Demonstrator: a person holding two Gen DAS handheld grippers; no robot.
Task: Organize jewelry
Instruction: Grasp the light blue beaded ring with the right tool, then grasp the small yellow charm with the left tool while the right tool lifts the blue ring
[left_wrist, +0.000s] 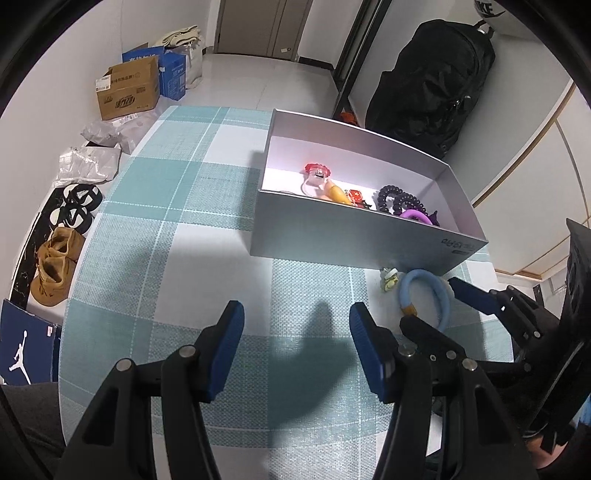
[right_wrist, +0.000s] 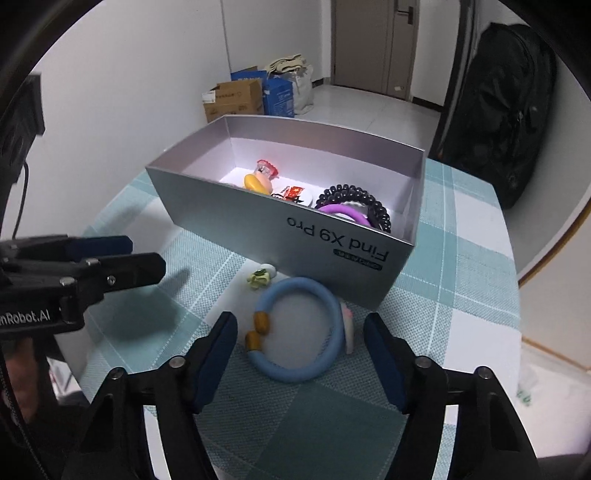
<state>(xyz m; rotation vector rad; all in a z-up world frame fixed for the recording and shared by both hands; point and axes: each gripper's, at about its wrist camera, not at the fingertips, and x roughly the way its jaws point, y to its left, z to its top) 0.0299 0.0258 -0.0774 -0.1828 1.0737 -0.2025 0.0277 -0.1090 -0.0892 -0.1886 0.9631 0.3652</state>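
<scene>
Right wrist view looks down on a grey box (right_wrist: 343, 254) marked "Find X9 Pro", standing open on a teal and white checked tablecloth (right_wrist: 461, 280). Several pieces already lie inside it: a purple ring (right_wrist: 345, 213), a black beaded bracelet (right_wrist: 354, 197), a yellow piece (right_wrist: 255, 182), a red-topped trinket (right_wrist: 266, 168) and a small red and white item (right_wrist: 292, 194). Judging by that, most of the sorting looks finished.

At least 2 things are left outside, just in front of the box's near wall. A light blue bracelet (right_wrist: 299, 328) with 2 amber beads lies flat on the cloth, and a small green and white charm (right_wrist: 261, 277) sits beside it, closer to the box. A pale pinkish piece (right_wrist: 348, 328) touches the bracelet's right side; what it is cannot be told.

The right gripper (right_wrist: 301, 360) has its fingers spread wide with nothing between them, and the bracelet lies in line with the gap, so picking it up seems the step in hand. Whether the pads have reached the cloth is unclear.

From the left wrist view, the left gripper (left_wrist: 297, 347) is also wide apart and holds nothing, poised over bare cloth to the left of the bracelet (left_wrist: 436, 295), well short of the box (left_wrist: 332, 229).

What seems to remain is lifting the bracelet, the charm and perhaps the pink piece into the box.
</scene>
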